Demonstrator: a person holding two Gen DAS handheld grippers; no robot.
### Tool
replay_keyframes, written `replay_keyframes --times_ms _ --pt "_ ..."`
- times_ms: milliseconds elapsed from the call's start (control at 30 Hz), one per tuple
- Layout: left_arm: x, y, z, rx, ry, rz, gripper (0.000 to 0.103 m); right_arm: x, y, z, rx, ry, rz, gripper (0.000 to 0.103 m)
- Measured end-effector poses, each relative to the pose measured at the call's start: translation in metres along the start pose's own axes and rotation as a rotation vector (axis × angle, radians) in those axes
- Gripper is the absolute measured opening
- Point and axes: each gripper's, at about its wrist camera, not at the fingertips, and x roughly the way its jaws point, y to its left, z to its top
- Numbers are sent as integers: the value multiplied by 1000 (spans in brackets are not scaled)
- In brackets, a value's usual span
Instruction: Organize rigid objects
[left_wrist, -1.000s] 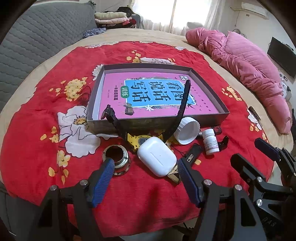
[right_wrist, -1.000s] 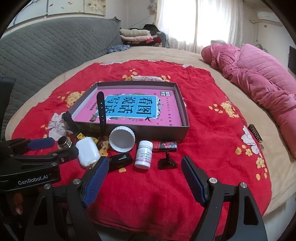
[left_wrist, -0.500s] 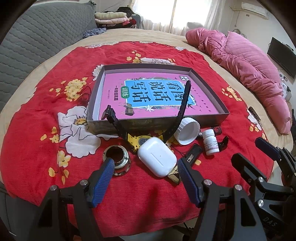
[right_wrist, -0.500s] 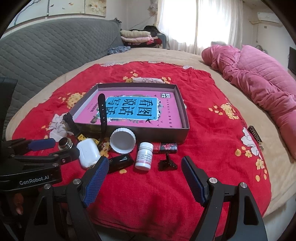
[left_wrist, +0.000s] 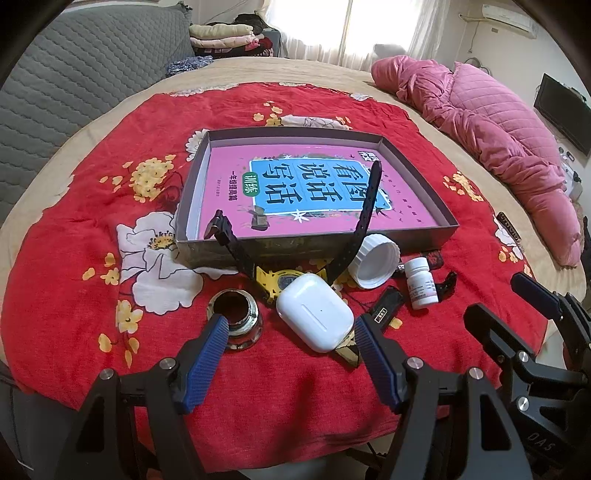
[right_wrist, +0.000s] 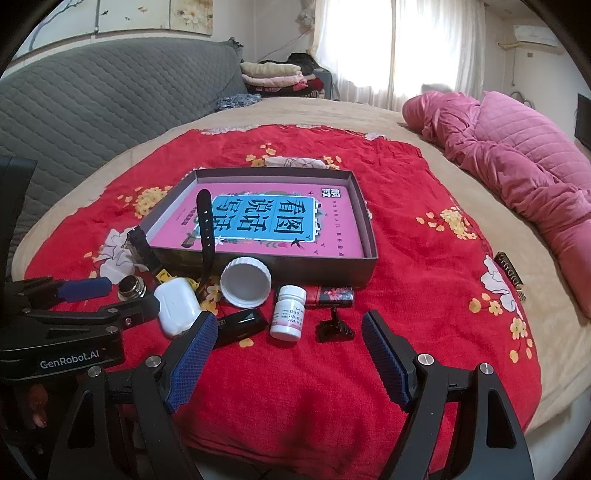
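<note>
We've got the left gripper spread wide around the earbud case, not touching it, the right gripper equally wide facing the pill bottle; all the clutter sits before the tray, presumably waiting to go in

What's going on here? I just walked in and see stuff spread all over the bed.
A person holds a two-finger claw in each hand over a red floral cloth, sorting small items. Both the left claw and the right claw are open and hold nothing. A white earbud case, a white pill bottle, a white plastic lid, a yellow watch with black strap and a round metal fitting lie in front of a grey shallow box, which holds a pink book.
</note>
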Motion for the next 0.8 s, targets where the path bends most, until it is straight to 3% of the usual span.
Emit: replay_keyframes --times_ms 800 --pt "-3 3 2 0 -13 24 70 -3 -3 1 13 -17 -2 81"
